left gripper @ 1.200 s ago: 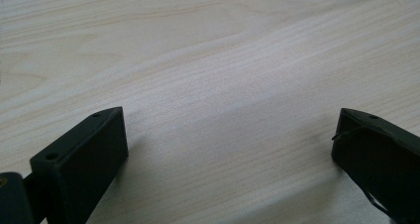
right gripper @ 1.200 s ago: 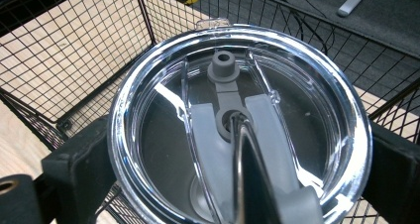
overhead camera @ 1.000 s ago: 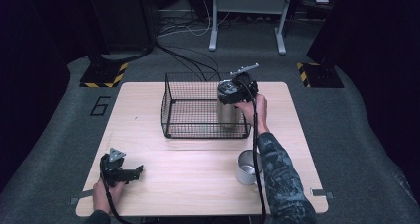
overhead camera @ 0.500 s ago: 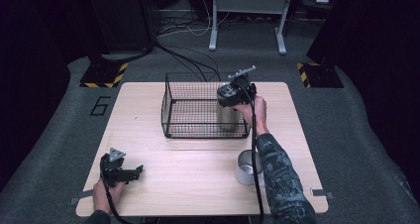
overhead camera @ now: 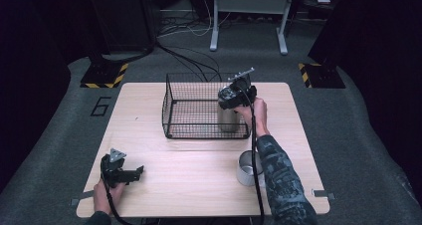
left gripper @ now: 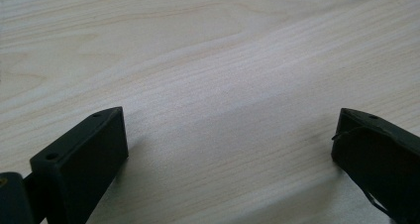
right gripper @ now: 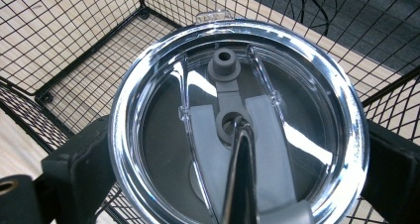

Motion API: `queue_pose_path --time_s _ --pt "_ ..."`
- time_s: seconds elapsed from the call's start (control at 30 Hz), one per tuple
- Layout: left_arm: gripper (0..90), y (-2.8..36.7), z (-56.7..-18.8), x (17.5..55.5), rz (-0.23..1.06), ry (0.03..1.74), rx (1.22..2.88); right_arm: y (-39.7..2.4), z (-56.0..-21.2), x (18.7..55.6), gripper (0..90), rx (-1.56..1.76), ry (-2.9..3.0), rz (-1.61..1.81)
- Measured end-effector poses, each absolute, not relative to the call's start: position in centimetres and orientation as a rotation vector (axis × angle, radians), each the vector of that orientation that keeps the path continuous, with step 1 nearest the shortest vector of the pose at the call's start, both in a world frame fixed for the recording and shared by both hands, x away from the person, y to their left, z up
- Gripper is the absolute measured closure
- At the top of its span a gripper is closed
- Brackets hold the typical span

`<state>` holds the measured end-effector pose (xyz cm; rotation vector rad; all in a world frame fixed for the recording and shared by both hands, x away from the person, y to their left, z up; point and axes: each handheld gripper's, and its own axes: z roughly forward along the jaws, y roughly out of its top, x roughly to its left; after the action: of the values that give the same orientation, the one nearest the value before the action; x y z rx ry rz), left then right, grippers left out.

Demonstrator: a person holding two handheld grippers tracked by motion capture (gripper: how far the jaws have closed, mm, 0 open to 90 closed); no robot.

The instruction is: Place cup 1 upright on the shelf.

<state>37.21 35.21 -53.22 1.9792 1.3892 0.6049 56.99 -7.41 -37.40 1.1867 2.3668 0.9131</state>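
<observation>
Near left: the left gripper (overhead camera: 130, 173) is rested on the wooden table (overhead camera: 199, 185), jaws spread wide over bare wood. Near right: a second steel cup (overhead camera: 247, 168) is stood on the table. Farther, at the wire basket's (overhead camera: 189, 110) right end: a lidded steel tumbler (overhead camera: 228, 116) is clamped by the right gripper (overhead camera: 230, 99), its clear lid (right gripper: 237, 120) pinched between both jaws inside the basket.

A second steel cup (overhead camera: 247, 168) is standing open on the near right part of the table (overhead camera: 199, 160), well apart from everything else on it. Beyond the far edge, black cables (overhead camera: 184, 53) are trailing across the grey floor (overhead camera: 358, 135). A metal stand (overhead camera: 249, 16) is rising at the back. Two yellow-and-black striped blocks (overhead camera: 104, 75) are sitting on the floor off the far corners, and a painted 6 (overhead camera: 101, 106) is showing left of the table.
</observation>
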Motion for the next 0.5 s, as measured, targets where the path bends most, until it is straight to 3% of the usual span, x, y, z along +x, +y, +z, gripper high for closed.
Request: queue_pose_path --time_s 0.5 --pt "0.6 35.21 -53.22 37.22 0.605 1.389 1.979 -7.65 -37.59 57.00 2.5 1.226 2.390 0.926"
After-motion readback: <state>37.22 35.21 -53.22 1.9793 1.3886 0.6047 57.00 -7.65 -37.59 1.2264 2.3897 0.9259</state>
